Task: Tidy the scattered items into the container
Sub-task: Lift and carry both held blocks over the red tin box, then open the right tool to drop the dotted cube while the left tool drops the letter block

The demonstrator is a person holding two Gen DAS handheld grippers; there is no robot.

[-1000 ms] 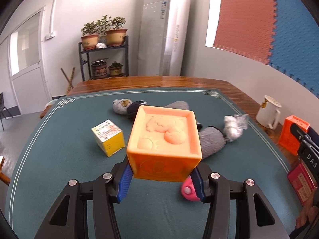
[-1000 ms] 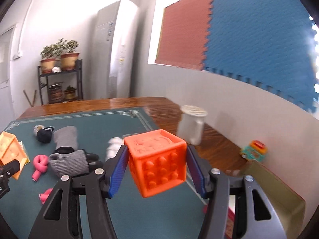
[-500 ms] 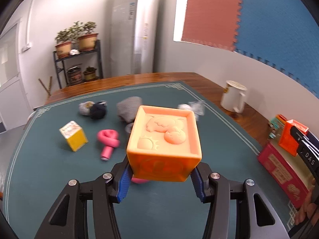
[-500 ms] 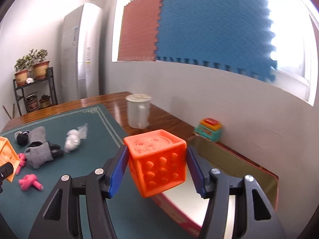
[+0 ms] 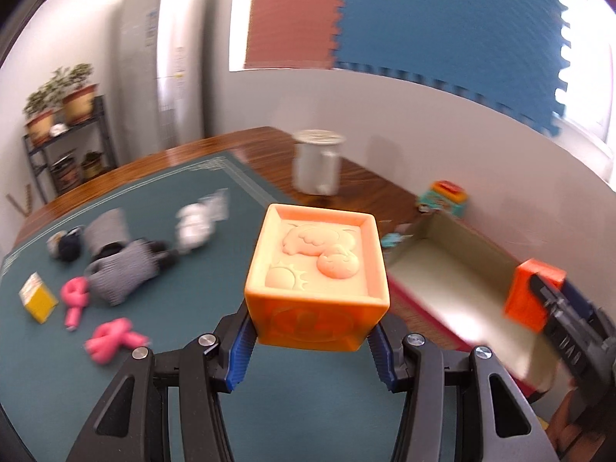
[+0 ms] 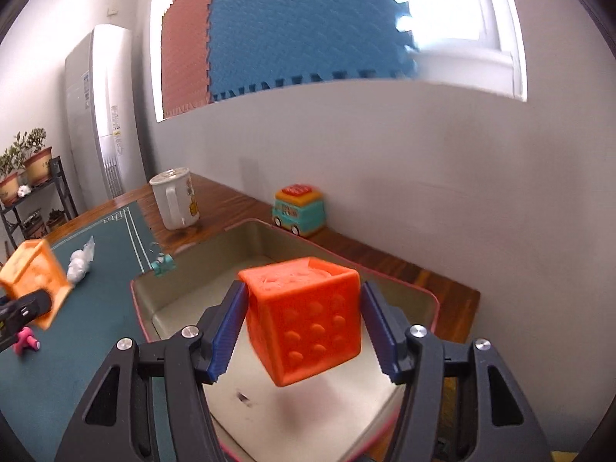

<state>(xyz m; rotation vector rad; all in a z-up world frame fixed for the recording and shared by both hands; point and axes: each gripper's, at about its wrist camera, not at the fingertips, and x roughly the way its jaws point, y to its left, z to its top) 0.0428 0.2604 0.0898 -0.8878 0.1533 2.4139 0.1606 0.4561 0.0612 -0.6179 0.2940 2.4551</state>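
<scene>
Left claw point(image 5: 313, 342) pinching a pale orange block point(image 5: 317, 281) with raised animal shapes, carrying it above the green mat point(image 5: 115, 346) of the table, beside the container point(image 5: 454, 265). Right claw point(image 6: 302, 338) clamping a red-orange studded cube point(image 6: 308, 315), hanging over the open container's pale floor point(image 6: 300, 415). Lying scattered on the mat: two pink pieces point(image 5: 111, 338), a grey sock bundle point(image 5: 119, 273), a yellow box point(image 5: 38, 296), a white wad point(image 5: 194, 227). Standing on bare wood: a white mug point(image 6: 175, 200) and a toy bus point(image 6: 298, 213), just behind the container.
</scene>
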